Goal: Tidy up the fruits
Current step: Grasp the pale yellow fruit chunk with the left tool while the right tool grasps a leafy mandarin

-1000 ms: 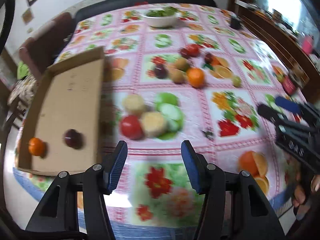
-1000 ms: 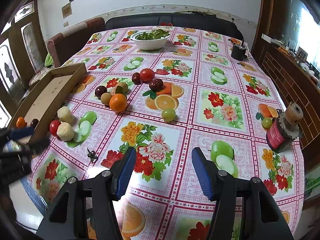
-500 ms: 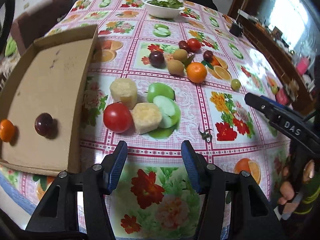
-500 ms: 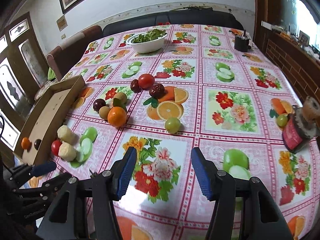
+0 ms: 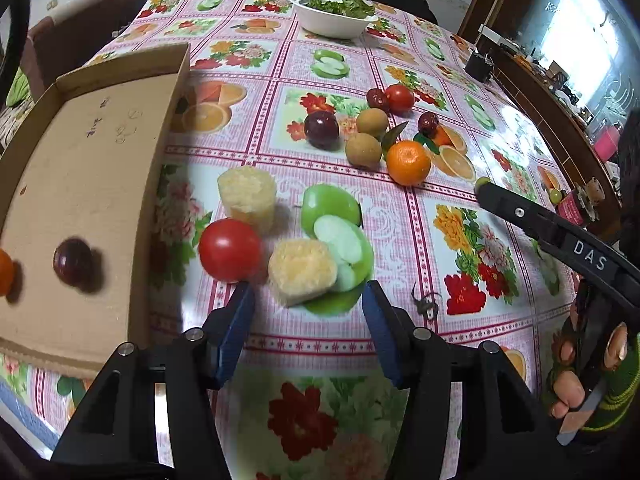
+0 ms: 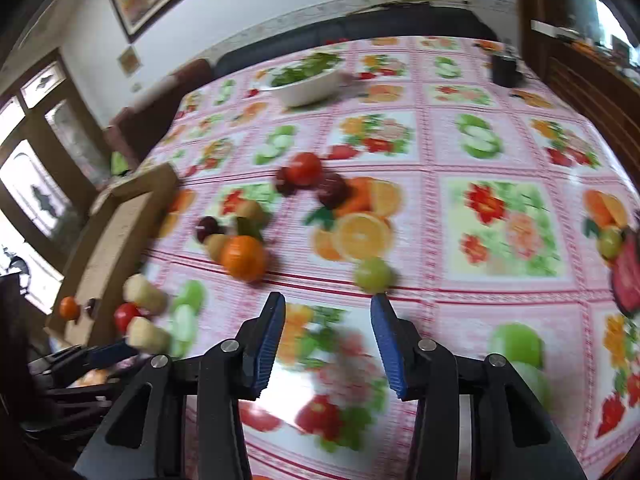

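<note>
- Fruits lie loose on a glossy pink tablecloth printed with fruit and flowers (image 5: 400, 60), and two more sit in a shallow brown cardboard tray (image 5: 88, 184).
- Left gripper (image 5: 306, 304) stands wide with nothing between its blue pads; just ahead of its tips sits a pale yellow peeled chunk of fruit (image 5: 302, 270), apart from both pads.
- Ahead and left of that claw, a round red tomato (image 5: 229, 249) sits almost at the left fingertip; a second pale yellow chunk (image 5: 247, 196) lies beyond it.
- Further ahead and to the right lie an orange mandarin (image 5: 408, 162), two brown kiwis (image 5: 363, 149) and a dark purple plum (image 5: 321, 128).
- Far left of that claw, inside the tray, rest a dark plum (image 5: 73, 261) and a small orange fruit at the picture's edge.
- Right gripper (image 6: 328, 308) has its jaws closing, nothing between them; a small green round fruit (image 6: 373, 274) sits just ahead of its right fingertip, though blur hides whether they touch.
- A white bowl of greens (image 6: 306, 82) stands far ahead.
</note>
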The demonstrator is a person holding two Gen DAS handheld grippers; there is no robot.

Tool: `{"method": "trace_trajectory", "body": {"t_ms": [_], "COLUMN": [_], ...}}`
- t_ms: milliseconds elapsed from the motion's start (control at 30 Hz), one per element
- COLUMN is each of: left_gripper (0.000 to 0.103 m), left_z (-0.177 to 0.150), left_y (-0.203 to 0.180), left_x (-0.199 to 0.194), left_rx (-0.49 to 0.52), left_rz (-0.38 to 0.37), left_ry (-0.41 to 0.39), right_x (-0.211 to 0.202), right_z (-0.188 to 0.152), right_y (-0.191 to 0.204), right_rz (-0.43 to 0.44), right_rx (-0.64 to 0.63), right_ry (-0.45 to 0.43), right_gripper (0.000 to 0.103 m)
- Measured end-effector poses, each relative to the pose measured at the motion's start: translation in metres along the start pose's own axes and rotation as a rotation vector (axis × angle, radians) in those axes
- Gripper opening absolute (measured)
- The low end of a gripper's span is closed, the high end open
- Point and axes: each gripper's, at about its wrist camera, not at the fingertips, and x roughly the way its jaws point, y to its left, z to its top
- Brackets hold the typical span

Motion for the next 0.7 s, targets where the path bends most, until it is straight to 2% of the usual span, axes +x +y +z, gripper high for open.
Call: {"method": "trace_trajectory", "body": {"t_ms": [167,333,367,600,700], "left_gripper": [0.053,0.033,0.033,0.032,0.03], "left_z": [0.007,0.01,0.01,0.006,0.002], "left_y": [0.002,0.005,0.006,0.002,-0.003], "left_x": [0.004,0.006,0.006,0.002,-0.006], "left_rx": [0.027,0.05,0.049,0.056,0.062], "left_rz": [-0.021,0.004,0.0,-0.001,0.024], "left_ry": [-0.008,-0.018,-0.016,0.003,-0.008], "right_x": [0.025,0.059,0.06,0.045,0.03], "right_z": [0.011,0.02,0.021,0.016,0.012], "right_y": [0.031,0.047,0.048,0.047,0.046], "right_rz": [0.049,0.077,0.076,0.071,0.061], "right_rx": [-0.059,-0.075,-0.083,-0.078,-0.078], "right_ry": [0.032,0.093,0.088,0.064,0.042], "right_gripper": [0.046,0.036,0.033,0.032,0.032]}}
